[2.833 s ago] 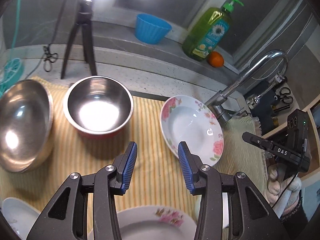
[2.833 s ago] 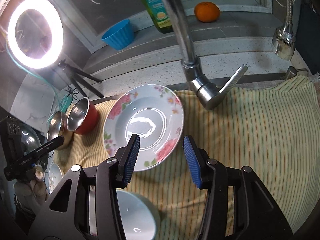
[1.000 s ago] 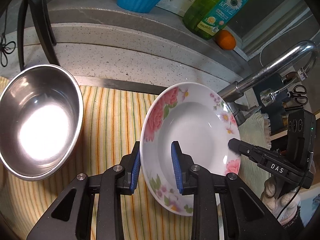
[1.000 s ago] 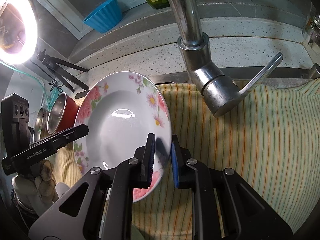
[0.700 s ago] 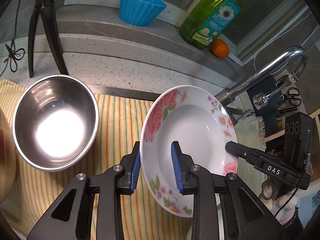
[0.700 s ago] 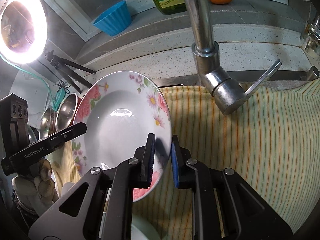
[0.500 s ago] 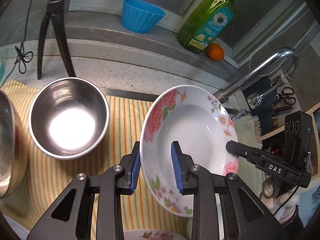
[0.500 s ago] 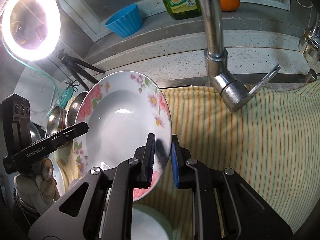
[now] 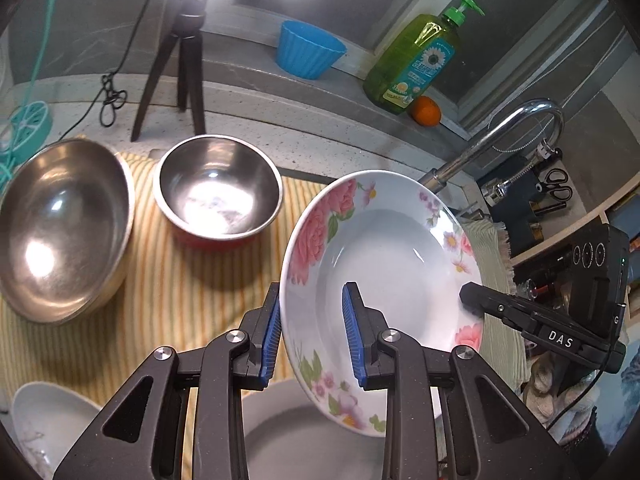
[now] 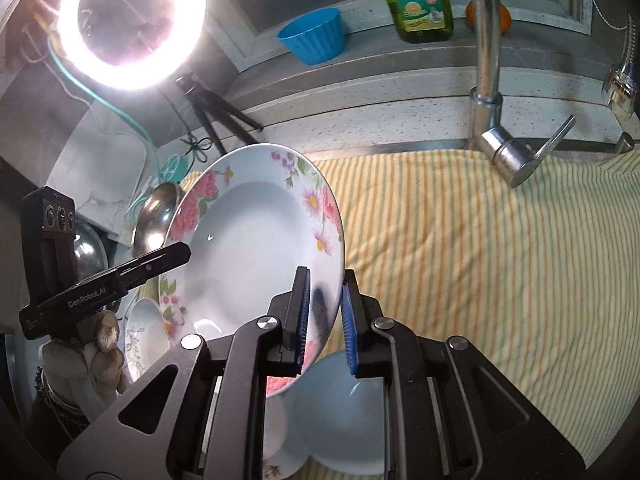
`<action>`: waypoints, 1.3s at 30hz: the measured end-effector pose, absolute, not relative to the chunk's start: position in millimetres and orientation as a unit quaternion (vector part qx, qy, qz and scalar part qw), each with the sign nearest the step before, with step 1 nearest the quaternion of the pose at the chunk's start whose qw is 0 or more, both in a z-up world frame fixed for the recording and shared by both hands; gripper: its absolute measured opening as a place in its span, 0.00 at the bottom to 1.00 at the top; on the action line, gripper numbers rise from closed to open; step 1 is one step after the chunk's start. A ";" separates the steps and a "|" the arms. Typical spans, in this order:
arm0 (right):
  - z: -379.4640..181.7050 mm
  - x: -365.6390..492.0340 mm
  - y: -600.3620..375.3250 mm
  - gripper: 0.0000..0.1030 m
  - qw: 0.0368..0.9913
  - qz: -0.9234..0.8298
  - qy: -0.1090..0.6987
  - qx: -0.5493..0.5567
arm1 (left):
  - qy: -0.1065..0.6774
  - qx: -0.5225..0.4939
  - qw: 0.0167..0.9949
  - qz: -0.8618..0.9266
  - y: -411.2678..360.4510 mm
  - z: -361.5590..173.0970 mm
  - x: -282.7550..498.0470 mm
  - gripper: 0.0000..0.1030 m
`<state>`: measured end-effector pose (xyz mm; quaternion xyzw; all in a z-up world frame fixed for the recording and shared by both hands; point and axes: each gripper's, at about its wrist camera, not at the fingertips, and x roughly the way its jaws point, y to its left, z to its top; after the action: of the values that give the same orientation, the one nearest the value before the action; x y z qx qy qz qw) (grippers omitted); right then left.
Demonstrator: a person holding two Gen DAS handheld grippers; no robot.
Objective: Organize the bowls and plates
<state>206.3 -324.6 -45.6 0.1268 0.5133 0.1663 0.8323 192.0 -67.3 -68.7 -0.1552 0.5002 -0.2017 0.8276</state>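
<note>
Below you the striped cloth [image 9: 192, 280] carries a large steel bowl [image 9: 60, 232] and a smaller steel bowl [image 9: 218, 190]. Your left gripper [image 9: 310, 332] and right gripper [image 10: 324, 316] each clamp opposite rims of the floral plate [image 9: 384, 264], holding it tilted above the cloth.

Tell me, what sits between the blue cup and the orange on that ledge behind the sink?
A green soap bottle with a pump top stands between the blue cup and the orange. The left wrist view shows it best.
</note>
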 end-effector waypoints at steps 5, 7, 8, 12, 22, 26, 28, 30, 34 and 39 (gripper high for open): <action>-51.5 178.5 -301.5 0.15 0.827 0.175 0.520 0.123 | 0.500 -0.156 0.829 -0.197 -46.2 -68.1 173.8 0.25; -57.2 168.1 -294.0 0.15 0.822 0.177 0.526 0.126 | 0.501 -0.157 0.829 -0.195 -37.5 -69.5 166.6 0.25; -60.5 162.6 -290.1 0.15 0.819 0.178 0.530 0.128 | 0.502 -0.156 0.828 -0.195 -33.7 -71.0 162.6 0.25; -68.5 144.0 -279.2 0.15 0.814 0.179 0.536 0.131 | 0.509 -0.154 0.824 -0.196 -23.1 -77.3 149.6 0.25; -92.1 102.6 -271.1 0.15 0.804 0.168 0.554 0.140 | 0.537 -0.142 0.806 -0.204 -17.9 -101.0 124.8 0.25; -101.0 90.9 -272.2 0.15 0.800 0.160 0.561 0.138 | 0.546 -0.137 0.800 -0.208 -21.8 -108.2 117.6 0.25; -105.0 86.1 -274.0 0.15 0.798 0.157 0.565 0.139 | 0.549 -0.131 0.798 -0.212 -24.6 -110.4 113.8 0.25; -107.4 81.6 -276.7 0.15 0.797 0.151 0.567 0.141 | 0.551 -0.129 0.796 -0.215 -26.7 -112.3 110.6 0.25; -113.2 74.0 -279.6 0.15 0.794 0.142 0.575 0.138 | 0.560 -0.120 0.789 -0.222 -31.0 -118.7 105.7 0.25; -119.2 68.8 -283.7 0.15 0.791 0.134 0.581 0.138 | 0.567 -0.110 0.784 -0.227 -36.9 -124.6 100.5 0.25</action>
<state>68.8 -283.7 -119.2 0.1380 0.5811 0.1339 0.7908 100.5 -36.9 -124.6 -0.1103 0.5666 -0.2268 0.7845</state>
